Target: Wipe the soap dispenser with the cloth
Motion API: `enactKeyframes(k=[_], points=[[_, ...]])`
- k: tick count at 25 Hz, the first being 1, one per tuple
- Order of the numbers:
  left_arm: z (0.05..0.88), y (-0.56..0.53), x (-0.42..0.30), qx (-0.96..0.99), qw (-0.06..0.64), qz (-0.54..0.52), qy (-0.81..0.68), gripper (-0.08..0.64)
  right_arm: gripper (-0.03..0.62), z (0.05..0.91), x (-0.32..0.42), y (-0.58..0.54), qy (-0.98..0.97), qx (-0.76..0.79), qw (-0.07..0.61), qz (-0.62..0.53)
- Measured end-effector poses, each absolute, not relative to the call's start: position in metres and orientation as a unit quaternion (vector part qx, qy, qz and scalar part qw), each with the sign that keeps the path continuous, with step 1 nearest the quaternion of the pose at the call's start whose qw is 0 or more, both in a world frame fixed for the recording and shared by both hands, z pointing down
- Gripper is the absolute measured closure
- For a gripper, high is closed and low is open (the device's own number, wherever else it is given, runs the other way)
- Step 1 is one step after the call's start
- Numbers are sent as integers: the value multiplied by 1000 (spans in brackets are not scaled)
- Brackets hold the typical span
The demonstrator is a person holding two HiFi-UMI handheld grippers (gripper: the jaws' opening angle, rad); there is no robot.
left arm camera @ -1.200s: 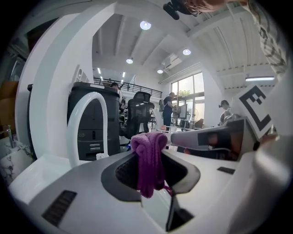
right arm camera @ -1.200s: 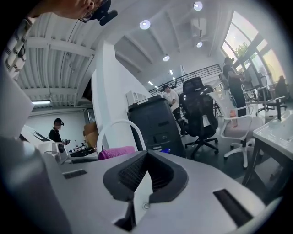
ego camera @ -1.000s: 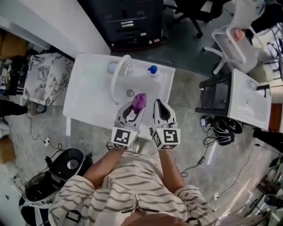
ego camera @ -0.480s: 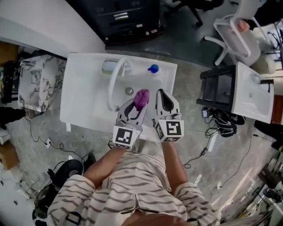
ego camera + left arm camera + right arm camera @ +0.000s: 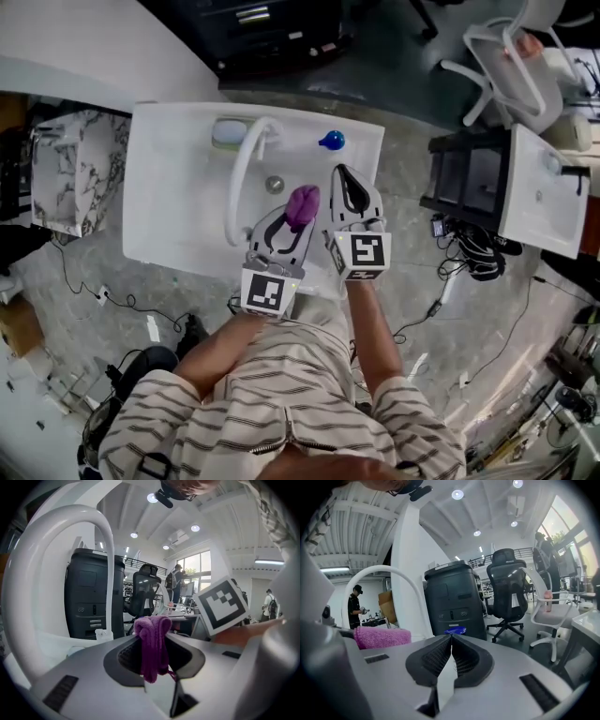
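Soap dispenser (image 5: 330,141), the blue-topped one, sits on the back rim of the white sink (image 5: 169,187), just ahead of the right gripper (image 5: 344,174). That gripper's jaws are pressed together on nothing. The left gripper (image 5: 298,217) is pinching the purple cloth (image 5: 302,202) nearby, clear of the dispenser. Print on the dark cabinet (image 5: 91,597) is too small to read.

Left gripper (image 5: 296,223) clutches purple cloth (image 5: 302,202) over the sink (image 5: 169,178), apparently near its drain (image 5: 274,185).

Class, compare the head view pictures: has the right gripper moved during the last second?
Yes. The right gripper has moved up the picture, nearer the blue-topped soap dispenser at the sink's back edge.
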State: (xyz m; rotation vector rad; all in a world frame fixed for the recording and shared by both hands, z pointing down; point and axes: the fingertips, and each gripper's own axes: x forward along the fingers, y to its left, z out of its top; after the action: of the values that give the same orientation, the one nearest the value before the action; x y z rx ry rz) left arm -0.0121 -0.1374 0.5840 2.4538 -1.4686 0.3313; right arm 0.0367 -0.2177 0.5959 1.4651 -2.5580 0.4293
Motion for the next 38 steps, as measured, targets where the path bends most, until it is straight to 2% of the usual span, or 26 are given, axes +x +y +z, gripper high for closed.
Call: enactKeyframes(k=[7, 16, 19, 26, 33, 38], points=[[588, -139, -10, 846, 128, 113, -505, 443, 554, 615, 33, -232, -854, 489, 99, 147], [594, -138, -8, 839, 148, 109, -512, 443, 458, 633, 30, -248, -855, 486, 107, 147], [597, -136, -10, 837, 150, 113, -515, 443, 445, 638, 29, -253, -855, 485, 115, 142], [600, -134, -9, 834, 153, 110, -519, 443, 443, 644, 23, -264, -859, 479, 133, 120], [603, -137, -10, 831, 152, 112, -523, 443, 468, 644, 16, -274, -868, 464, 149, 96], [603, -137, -11, 828, 154, 112, -527, 443, 454, 645, 18, -273, -866, 466, 154, 91]])
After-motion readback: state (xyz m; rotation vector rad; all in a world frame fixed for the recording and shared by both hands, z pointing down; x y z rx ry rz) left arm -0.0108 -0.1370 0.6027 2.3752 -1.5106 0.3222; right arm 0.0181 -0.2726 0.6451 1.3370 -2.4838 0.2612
